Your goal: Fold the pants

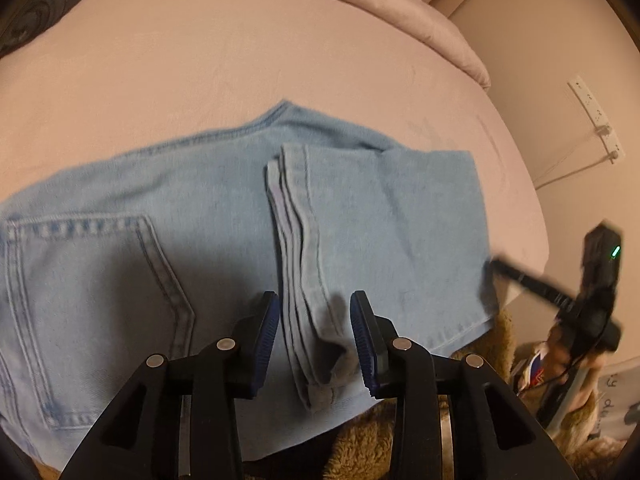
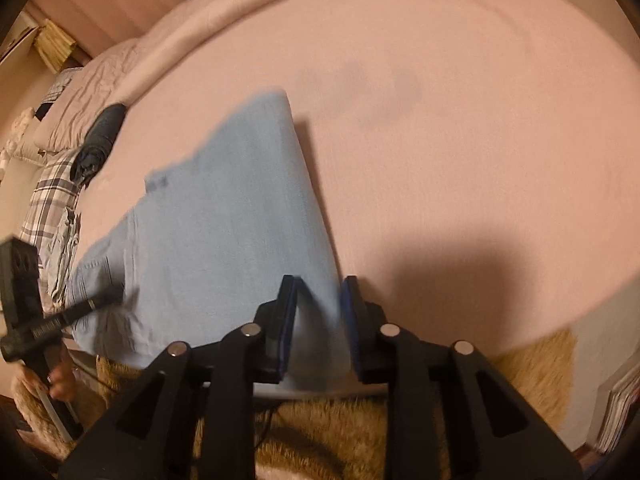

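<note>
Folded once across, light-blue jeans (image 1: 200,208) lie on a pink bed sheet (image 1: 240,60) near the bed's front edge, their leg hems (image 1: 296,240) stacked over the seat beside a back pocket (image 1: 92,292). Only the left wrist view shows that pocket and the layered hems; the right wrist view shows the plain folded end (image 2: 248,208) of the denim, tapering away from the camera.

The left gripper (image 1: 314,344) stands part open, its blue pads on either side of the hem stack with a gap on each side, so nothing is pinched. The right gripper (image 2: 318,324) is also part open, straddling the corner of the fold; whether its pads press the cloth cannot be told, since the denim there is blurred.

Each camera catches the other tool at the frame edge. A rolled dark garment (image 2: 100,140) lies farther up the bed, next to a plaid cloth (image 2: 48,208) seen only from the right wrist. A shaggy tan rug (image 2: 340,420) covers the floor below the mattress. The left wrist view alone shows a white power strip (image 1: 596,120) on the wall.
</note>
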A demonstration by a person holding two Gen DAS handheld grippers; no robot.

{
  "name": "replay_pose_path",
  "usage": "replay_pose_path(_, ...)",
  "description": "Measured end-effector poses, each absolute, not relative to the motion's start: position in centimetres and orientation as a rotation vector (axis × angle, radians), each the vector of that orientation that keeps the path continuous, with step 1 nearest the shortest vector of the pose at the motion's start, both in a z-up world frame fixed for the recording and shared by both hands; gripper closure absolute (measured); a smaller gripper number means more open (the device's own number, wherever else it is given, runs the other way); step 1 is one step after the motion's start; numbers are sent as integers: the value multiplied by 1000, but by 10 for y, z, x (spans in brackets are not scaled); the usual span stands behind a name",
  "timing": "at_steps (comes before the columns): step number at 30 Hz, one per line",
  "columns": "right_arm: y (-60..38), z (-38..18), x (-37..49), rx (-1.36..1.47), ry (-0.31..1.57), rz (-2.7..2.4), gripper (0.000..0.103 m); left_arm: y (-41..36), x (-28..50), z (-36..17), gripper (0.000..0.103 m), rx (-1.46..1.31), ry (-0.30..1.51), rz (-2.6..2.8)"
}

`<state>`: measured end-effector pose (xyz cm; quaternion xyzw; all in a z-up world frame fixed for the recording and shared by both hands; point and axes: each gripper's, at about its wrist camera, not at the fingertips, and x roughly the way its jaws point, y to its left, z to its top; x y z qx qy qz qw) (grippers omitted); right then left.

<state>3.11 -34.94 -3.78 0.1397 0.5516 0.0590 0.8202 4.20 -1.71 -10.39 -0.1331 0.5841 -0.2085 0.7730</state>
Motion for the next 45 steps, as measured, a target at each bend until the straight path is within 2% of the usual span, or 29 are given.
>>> replay_pose_path(2,-346,-27,48,276,1141,142,63,-18,40,-108,69,-296,1263,-452)
replay_pose_path(4,-342,-24,69,296,1121,178,58,-18,38,-112,69,-286,1247,-444)
replay_pose_path(10,-332,-51,133,326,1184,197,58,-19,33,-112,69,-255,1232,-429)
replay_pose_path(12,-332,-64,144,365,1220,222,73,-16,32,-112,69,-254,1226,-429)
replay_pose_path(14,-334,-68,146,416,1229,235,84,-16,32,-110,69,-256,1223,-429)
replay_pose_path(20,-327,-27,128,431,1080,249,89,-15,32,-107,69,-270,1217,-435)
replay_pose_path(24,-319,-48,138,360,1131,183,89,-14,33,-111,69,-262,1222,-424)
replay_pose_path(27,-317,-74,143,371,1164,150,89,-19,32,-112,69,-239,1219,-422)
replay_pose_path(31,-320,-72,142,408,1162,153,87,-25,33,-111,69,-218,1227,-414)
replay_pose_path(35,-313,-52,133,272,1132,101,74,-31,32,-110,69,-205,1215,-407)
replay_pose_path(45,-320,-35,87,194,1147,90,72,-28,31,-108,69,-204,1217,-407)
